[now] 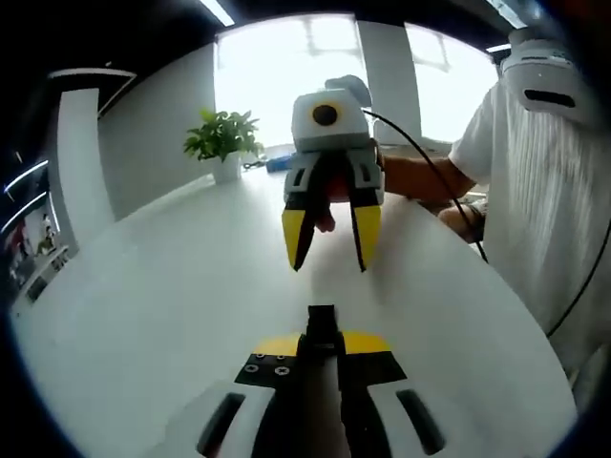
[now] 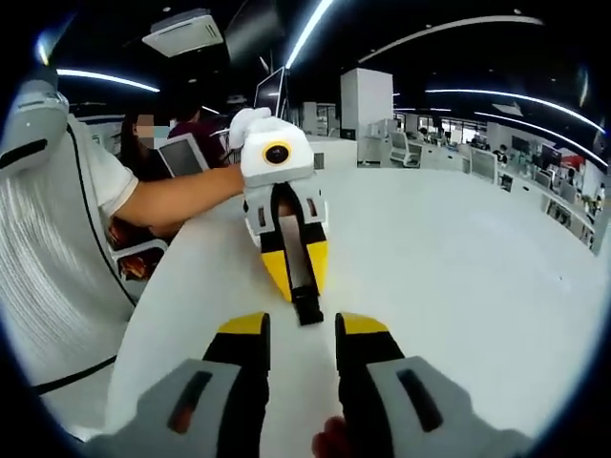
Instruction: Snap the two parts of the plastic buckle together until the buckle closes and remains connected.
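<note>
A black plastic buckle part [image 1: 322, 322] sticks out from between my left gripper's [image 1: 323, 343] yellow-tipped jaws, which are shut on it. In the right gripper view the same part [image 2: 307, 307] points toward the camera, with a grey strap [image 2: 294, 250] running back between the left gripper's [image 2: 301, 291] jaws. My right gripper [image 2: 302, 324] stands open just in front of that part, its jaws on either side and apart from it. Seen from the left gripper, the right gripper [image 1: 329, 260] faces me above the white table [image 1: 172, 286], open, with a fingertip showing behind its jaws.
A person in a white shirt [image 1: 544, 191] holds both grippers at the table's edge. A potted plant [image 1: 224, 143] stands at the far side of the table. A black cable [image 1: 430, 162] runs from the right gripper. Seated people and a monitor [image 2: 181, 153] are behind the left gripper.
</note>
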`<state>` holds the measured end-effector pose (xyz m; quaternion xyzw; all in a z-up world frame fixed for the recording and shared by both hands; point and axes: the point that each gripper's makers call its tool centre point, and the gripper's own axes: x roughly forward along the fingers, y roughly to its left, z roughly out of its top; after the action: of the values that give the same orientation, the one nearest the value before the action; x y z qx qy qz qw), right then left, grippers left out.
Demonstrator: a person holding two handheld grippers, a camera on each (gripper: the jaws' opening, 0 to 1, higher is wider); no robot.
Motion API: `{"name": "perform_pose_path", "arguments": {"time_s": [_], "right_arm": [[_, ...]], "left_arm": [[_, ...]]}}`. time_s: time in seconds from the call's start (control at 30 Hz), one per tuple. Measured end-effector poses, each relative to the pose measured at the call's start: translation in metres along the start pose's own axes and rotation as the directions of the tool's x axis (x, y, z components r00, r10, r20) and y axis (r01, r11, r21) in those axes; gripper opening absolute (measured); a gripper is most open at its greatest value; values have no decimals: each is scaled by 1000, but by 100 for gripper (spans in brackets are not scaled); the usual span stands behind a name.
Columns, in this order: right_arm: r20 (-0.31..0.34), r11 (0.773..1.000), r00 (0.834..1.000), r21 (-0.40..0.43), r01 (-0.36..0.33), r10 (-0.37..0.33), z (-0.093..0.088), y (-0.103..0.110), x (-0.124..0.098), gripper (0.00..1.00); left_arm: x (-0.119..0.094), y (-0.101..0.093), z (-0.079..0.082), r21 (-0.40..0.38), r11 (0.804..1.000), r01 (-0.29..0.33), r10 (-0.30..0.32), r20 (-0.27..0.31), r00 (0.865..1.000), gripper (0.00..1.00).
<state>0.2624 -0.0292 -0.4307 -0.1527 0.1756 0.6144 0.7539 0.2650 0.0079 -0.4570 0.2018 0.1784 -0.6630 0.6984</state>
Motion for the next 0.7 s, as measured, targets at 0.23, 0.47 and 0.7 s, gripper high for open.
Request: {"name": "perform_pose_path", "arguments": {"time_s": [0.23, 0.47, 0.7], "right_arm": [[15, 996, 998, 74, 58, -59, -2, -8, -8, 28], [1, 991, 995, 88, 101, -101, -7, -15, -16, 26], [-1, 983, 989, 112, 148, -149, -8, -26, -25, 26]], "left_arm": [[1, 9, 1, 6, 1000, 2, -2, -20, 1000, 11], [6, 20, 4, 19, 1000, -3, 3, -37, 999, 11], [7, 34, 4, 34, 999, -14, 16, -57, 998, 11]]}}
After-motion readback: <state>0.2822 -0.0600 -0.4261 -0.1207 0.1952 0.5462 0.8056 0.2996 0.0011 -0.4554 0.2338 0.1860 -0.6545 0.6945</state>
